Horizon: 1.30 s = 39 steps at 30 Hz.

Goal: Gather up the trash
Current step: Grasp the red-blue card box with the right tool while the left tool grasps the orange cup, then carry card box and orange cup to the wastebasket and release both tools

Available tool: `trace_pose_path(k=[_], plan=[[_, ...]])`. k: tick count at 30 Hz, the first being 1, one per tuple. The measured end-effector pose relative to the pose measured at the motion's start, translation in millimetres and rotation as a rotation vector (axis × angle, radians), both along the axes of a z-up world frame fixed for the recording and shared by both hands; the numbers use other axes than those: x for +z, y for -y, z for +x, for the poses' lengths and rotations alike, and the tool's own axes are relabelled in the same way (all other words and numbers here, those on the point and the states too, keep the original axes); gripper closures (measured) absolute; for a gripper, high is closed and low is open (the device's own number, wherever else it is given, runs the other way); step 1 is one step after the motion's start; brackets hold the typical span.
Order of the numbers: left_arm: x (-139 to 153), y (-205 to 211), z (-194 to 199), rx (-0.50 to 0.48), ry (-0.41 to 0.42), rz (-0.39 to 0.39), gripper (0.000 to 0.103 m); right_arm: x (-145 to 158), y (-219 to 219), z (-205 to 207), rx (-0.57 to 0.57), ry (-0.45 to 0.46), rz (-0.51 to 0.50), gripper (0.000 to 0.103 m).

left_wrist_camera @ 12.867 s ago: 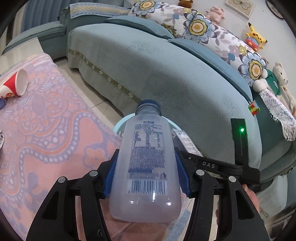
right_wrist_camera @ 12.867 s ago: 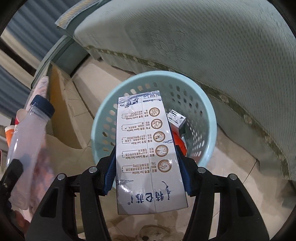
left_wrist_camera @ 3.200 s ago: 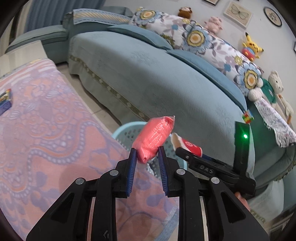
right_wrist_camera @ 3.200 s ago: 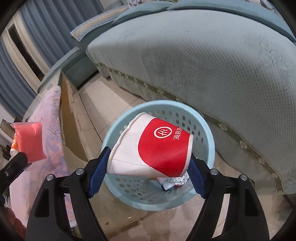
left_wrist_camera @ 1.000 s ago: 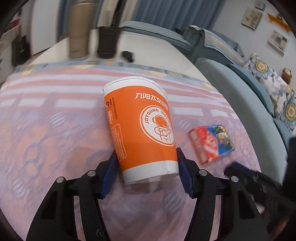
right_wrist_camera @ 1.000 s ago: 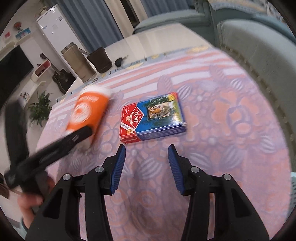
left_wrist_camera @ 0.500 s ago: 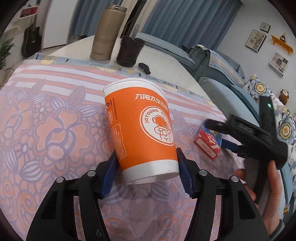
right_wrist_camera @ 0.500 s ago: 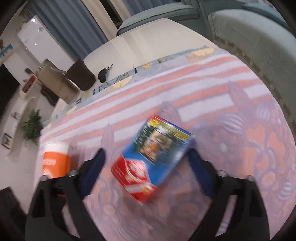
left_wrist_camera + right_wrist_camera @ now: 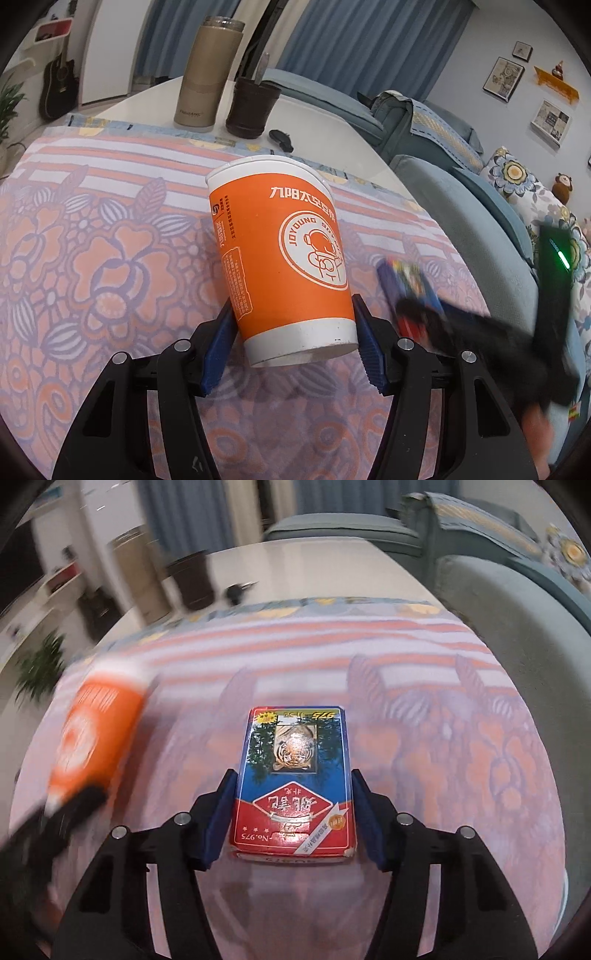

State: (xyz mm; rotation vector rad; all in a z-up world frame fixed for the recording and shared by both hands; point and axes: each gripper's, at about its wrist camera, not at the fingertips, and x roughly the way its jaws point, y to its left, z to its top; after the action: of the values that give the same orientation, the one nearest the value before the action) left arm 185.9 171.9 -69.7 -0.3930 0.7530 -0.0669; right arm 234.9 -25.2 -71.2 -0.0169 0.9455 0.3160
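On your left, one orange paper cup (image 9: 280, 258) sits in your left gripper (image 9: 291, 350), its blue pads (image 9: 218, 343) pressed against both sides near the white base, the rim tipped away from you above the patterned tablecloth (image 9: 92, 258). Beyond the cloth's far edge, on the bare white tabletop, you have one tan thermos (image 9: 208, 74), one dark brown pot (image 9: 253, 107) and one small black key fob (image 9: 280, 138), all well apart from the cup. The cloth to the left of the cup is open, while the right side is crowded by your right gripper, blurred, carrying one card box (image 9: 410, 284) close beside the cup. From the right wrist, your right gripper (image 9: 291, 830) has its jaws closed on that one red-and-blue card box (image 9: 295, 782), which bears a tiger picture; the pads clamp its long sides, the box pointing straight ahead. The teal sofa (image 9: 524, 602) runs just past the table's right edge, and the orange cup shows blurred at the left.
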Motion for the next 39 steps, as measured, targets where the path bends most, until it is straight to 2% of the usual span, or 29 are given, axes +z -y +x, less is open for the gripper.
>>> trace_pose_path(k=[4, 8, 15, 19, 23, 29, 31, 34, 39], plan=[[0.3, 3.6, -18.6, -0.022, -0.024, -0.033, 0.046, 3.9, 10.6, -52.2, 0.098, -0.006, 0.025, 0.047], [4.2, 16.1, -63.0, -0.058, -0.036, -0.010, 0.046, 9.8, 24.8, -100.1, 0.142, 0.005, 0.022, 0.047], [13.9, 31.9, -132.2, -0.084, -0.042, 0.019, 0.046, 21.1, 43.8, -176.5, 0.155, 0.065, -0.044, 0.047], [8.7, 35.7, -154.7, -0.079, -0.071, 0.003, 0.046, 13.3, 58.1, -198.9, 0.124, 0.069, -0.074, 0.046], [7.3, 45.8, -170.6, -0.090, -0.069, 0.000, 0.046, -3.5, 68.1, -208.9, 0.104, 0.045, -0.081, 0.046], [7.5, 58.5, -181.3, -0.101, -0.070, 0.013, 0.046, -7.7, 71.3, -207.1, 0.073, 0.007, -0.043, 0.045], [9.4, 57.7, -182.5, -0.094, -0.062, 0.007, 0.046, -9.2, 66.8, -207.5, 0.070, 0.021, -0.069, 0.044], [10.7, 60.0, -182.5, -0.091, -0.061, 0.008, 0.046, -10.6, 56.9, -206.7, 0.076, 0.027, -0.112, 0.037], [10.1, 58.9, -179.9, -0.095, -0.063, 0.001, 0.045, -11.8, 54.8, -199.7, 0.061, 0.023, -0.106, 0.036]])
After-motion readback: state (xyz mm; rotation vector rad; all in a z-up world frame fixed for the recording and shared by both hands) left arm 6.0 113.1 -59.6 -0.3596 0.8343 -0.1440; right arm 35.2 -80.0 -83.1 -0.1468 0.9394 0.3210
